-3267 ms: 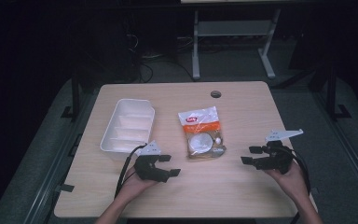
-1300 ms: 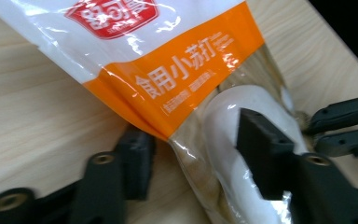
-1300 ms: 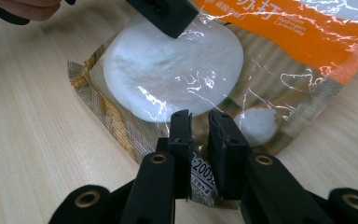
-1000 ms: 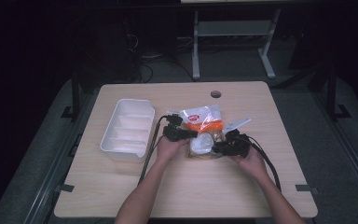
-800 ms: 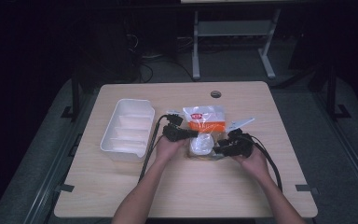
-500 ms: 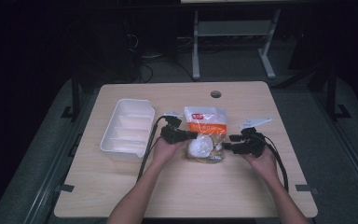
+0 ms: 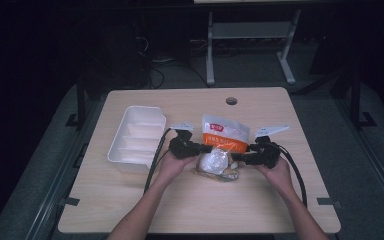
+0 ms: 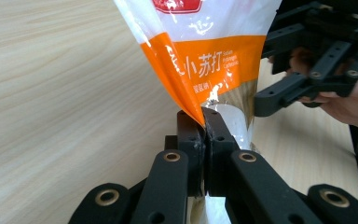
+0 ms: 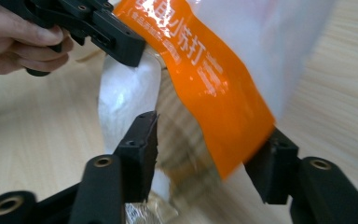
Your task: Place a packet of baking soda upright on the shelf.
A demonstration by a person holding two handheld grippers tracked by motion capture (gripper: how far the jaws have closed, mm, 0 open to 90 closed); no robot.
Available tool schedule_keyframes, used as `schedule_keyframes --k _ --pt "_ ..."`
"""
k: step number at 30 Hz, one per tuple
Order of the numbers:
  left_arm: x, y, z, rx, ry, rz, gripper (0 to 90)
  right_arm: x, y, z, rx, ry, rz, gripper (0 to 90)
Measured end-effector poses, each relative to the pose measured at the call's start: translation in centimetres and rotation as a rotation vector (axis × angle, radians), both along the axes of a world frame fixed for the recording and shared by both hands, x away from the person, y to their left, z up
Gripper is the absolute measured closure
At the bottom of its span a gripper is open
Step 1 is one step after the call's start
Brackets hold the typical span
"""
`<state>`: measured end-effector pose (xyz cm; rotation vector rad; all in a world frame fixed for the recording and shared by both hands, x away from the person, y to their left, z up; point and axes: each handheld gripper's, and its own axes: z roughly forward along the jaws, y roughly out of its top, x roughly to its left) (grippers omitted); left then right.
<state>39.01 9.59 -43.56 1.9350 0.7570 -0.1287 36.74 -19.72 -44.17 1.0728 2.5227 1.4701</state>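
We hold a gripper in each hand over the middle of the bench (image 7: 130, 210), one on either side of a clear plastic pouch (image 7: 223, 134) with an orange band and red logo. The pouch lies with its printed top pointing away from us and its bulging, powder-filled bottom end towards us, so its long axis runs from near edge to far edge, between the two tools.

Our left gripper (image 8: 204, 122) has its jaws pressed together on the pouch's left edge, pinching the film just where the orange band meets the clear part. Our right gripper (image 9: 209, 154) sits at the opposite edge with its jaws spread; in the right gripper view the orange corner of the pouch hangs in the gap between them, close to the right-hand jaw but not clamped.

So what matters now is that the free edge already lies inside the right jaws, and we judge the next step to be closing them on it.

A white divided tray (image 7: 136, 139) stands just left of our left hand, empty as far as we can see.
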Motion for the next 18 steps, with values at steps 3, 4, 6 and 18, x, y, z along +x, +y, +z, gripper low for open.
schedule_keyframes --k 3,4,6,18 --pt "-0.2 -0.1 0.1 -0.004 -0.008 -0.012 87.7 0.0 0.4 -0.1 0.004 0.007 0.028 57.1" --pt "-0.4 -0.2 0.2 -0.001 -0.01 -0.016 87.8 0.0 0.5 -0.1 0.01 0.008 0.044 60.7" --pt "-0.5 -0.2 0.2 0.001 -0.011 -0.018 87.8 0.0 0.8 -0.1 0.018 0.022 0.063 66.4" --pt "-1.2 0.5 0.1 0.06 -0.047 -0.009 79.3 -0.3 1.0 0.5 0.069 0.041 0.086 89.3"
